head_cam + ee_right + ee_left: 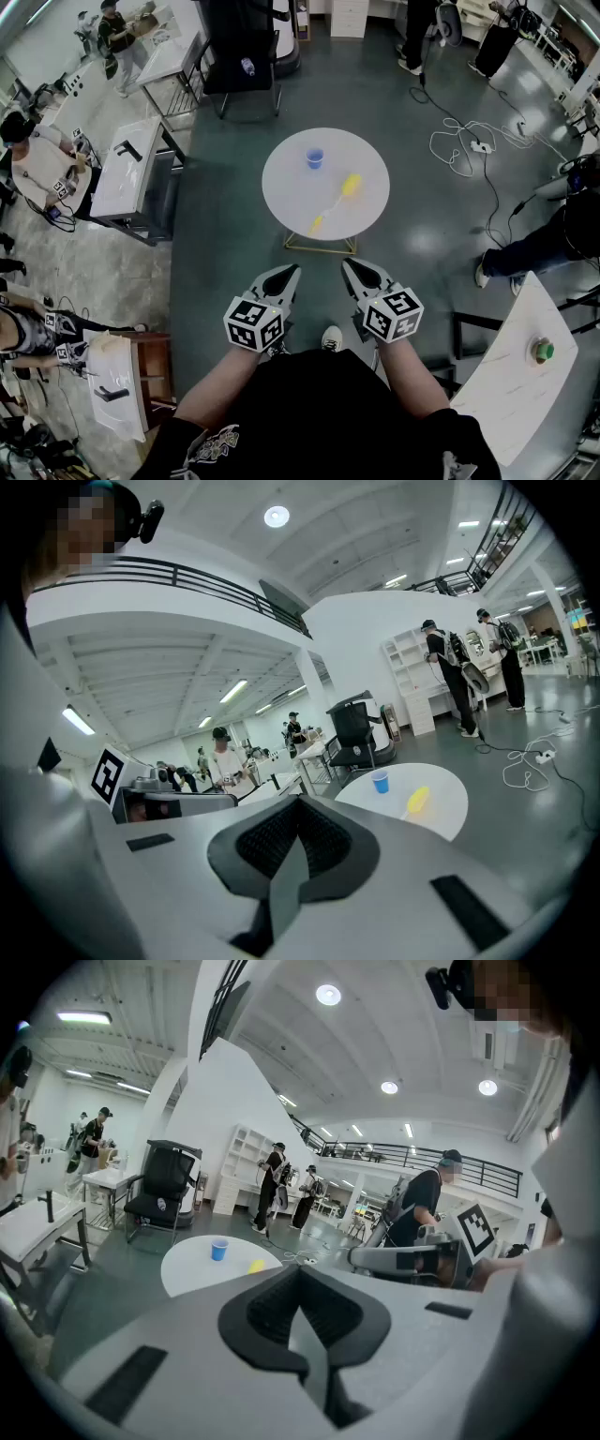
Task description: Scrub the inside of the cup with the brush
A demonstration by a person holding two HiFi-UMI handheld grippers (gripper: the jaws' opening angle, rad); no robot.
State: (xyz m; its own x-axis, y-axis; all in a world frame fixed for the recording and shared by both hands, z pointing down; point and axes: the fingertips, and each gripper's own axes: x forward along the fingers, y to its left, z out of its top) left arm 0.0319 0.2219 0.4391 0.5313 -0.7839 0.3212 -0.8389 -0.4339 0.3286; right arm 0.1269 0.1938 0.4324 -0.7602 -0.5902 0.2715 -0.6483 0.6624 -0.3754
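A small blue cup stands upright on the round white table, toward its far side. A yellow brush lies on the table to the cup's right and nearer me, handle end toward me. Both grippers are held in front of my body, well short of the table. My left gripper is shut and holds nothing. My right gripper is also shut and empty. The cup and brush show far off in the left gripper view, and the cup and brush in the right gripper view.
A black office chair stands beyond the table. White desks sit at the left with people around them. Cables trail over the floor at the right. Another white table stands at my near right.
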